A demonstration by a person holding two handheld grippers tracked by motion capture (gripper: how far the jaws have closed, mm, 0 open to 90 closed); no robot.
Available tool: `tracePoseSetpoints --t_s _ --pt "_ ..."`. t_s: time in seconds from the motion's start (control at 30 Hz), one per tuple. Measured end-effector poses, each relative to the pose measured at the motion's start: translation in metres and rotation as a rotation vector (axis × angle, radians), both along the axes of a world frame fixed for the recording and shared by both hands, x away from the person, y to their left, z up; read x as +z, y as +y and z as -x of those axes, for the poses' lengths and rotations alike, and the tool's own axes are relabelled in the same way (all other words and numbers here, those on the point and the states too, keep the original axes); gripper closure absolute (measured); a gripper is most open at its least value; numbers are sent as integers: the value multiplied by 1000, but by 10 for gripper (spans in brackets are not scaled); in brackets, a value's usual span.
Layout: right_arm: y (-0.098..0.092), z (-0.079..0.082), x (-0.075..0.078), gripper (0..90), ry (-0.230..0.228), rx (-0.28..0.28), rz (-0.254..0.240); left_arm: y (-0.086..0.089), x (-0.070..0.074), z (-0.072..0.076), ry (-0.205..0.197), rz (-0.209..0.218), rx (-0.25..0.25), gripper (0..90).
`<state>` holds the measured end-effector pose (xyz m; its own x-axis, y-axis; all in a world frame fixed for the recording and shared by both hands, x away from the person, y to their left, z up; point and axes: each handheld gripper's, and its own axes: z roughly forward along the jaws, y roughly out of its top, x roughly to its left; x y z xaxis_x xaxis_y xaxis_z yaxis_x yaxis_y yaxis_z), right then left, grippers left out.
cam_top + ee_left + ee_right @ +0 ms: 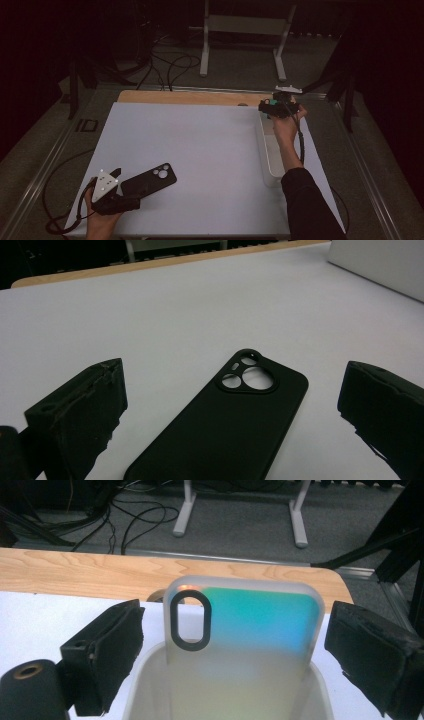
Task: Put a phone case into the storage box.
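Down at the near left corner of the bench, the left claw rests in the person's left hand, its cable looping off over the bench's left edge. Its jaws are spread wide and pinch nothing. Just ahead of them lies a black phone case, flat on the white sheet, its camera cut-outs at the far end. In the left gripper view the black phone case sits between the two jaws but apart from both, with bare white surface showing on either side of it.

Farther right, along the right side of the bench, stands a long white bin, open at the top. The person's right forearm, in a dark sleeve, reaches up beside it from the bottom of the high view.

At the far end of that bin the right hand holds the right claw. In the right gripper view a translucent phone case, tinted green and teal, with an oval dark-rimmed camera opening near its top left, stands upright inside the white bin, leaning at its far wall. The right claw's jaws stand spread on either side of this case, and a gap shows between each pad and the case's edges, so it is not pinched. Beyond it runs the wooden edge of the bench, then grey floor with cables and a metal stand.
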<state>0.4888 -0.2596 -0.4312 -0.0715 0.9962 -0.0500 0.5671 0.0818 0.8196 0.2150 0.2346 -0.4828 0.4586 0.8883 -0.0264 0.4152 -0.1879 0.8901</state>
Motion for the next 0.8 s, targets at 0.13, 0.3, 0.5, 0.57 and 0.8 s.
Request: tracePoseSetpoints --t_s 0.13,0.3,0.5,0.57,0.8 --pt "-3 6 4 87 11 13 -31 0 0 -1 5 -6 0 0" --pt "-4 18 8 87 13 62 -56 1 2 -1 3 7 9 0" --pt "0 33 10 87 6 126 -46 2 2 -1 1 4 12 0" --pt "4 42 14 87 -3 171 -48 2 2 -2 1 4 11 0" --pt "11 73 27 87 -53 289 -91 3 3 -3 2 8 10 0"
